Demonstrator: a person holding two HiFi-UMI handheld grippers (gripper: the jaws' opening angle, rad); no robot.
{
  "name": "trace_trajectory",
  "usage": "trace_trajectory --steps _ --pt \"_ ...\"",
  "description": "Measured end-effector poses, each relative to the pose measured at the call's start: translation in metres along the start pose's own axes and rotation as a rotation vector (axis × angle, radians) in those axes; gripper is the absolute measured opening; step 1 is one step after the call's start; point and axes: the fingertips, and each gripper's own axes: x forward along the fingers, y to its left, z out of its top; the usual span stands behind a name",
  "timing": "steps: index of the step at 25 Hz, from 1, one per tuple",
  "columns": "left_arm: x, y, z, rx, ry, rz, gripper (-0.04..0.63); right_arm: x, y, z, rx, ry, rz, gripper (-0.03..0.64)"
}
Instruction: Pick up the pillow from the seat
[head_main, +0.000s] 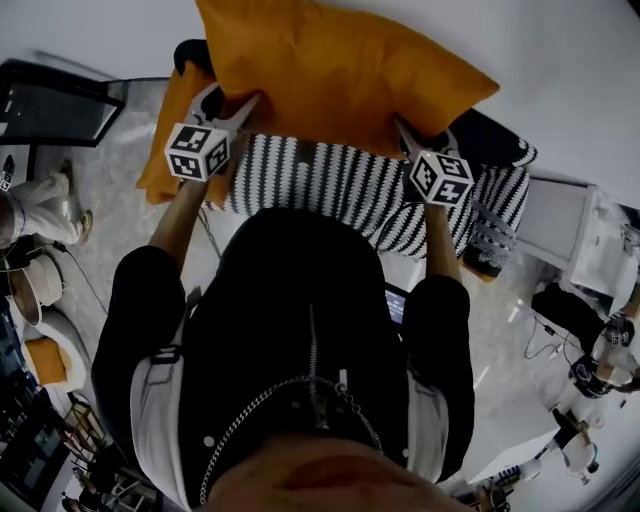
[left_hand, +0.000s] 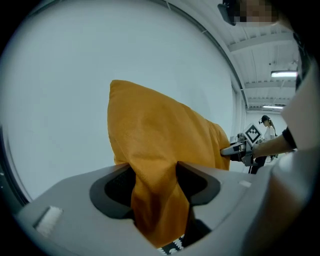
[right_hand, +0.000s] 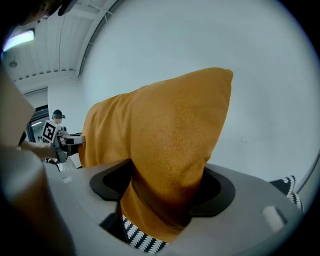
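Two grippers clamp the orange pillow (head_main: 330, 70) — left gripper (head_main: 232, 105) at ten o'clock, right gripper (head_main: 402, 128) at two — above a striped cushion (head_main: 330, 185).

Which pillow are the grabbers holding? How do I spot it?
Look at the seat against the white wall, with its black-and-white patterned cushion. Above that is the big orange pillow: plain, and the only one pinched by the left gripper and right gripper.

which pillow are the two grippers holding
The plain orange pillow: the left gripper and the right gripper each pinch a bunch of its fabric. The black-and-white patterned pillow lies below it, in neither grip.
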Motion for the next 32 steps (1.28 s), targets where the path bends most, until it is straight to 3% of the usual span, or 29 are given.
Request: trace_trajectory --steps 5,13,22,32 --pt "-0.002 -0.003 0.038 0.051 -0.083 0.017 0.265 -0.003 -0.001 0.028 -0.043 -0.064 -0.002 0.347" --pt "0.01 -0.001 0.067 0.086 -0.139 0.013 0.264 -0.007 -0.006 0.067 -0.135 -0.151 -0.043 0.324" --pt "-0.008 0.028 0.055 0.087 -0.18 -0.004 0.262 0.005 0.029 0.073 -0.21 -0.191 -0.083 0.308" --pt "0.025 0.004 0.071 0.088 -0.158 -0.005 0.262 -0.002 -0.01 0.085 -0.202 -0.188 -0.092 0.308"
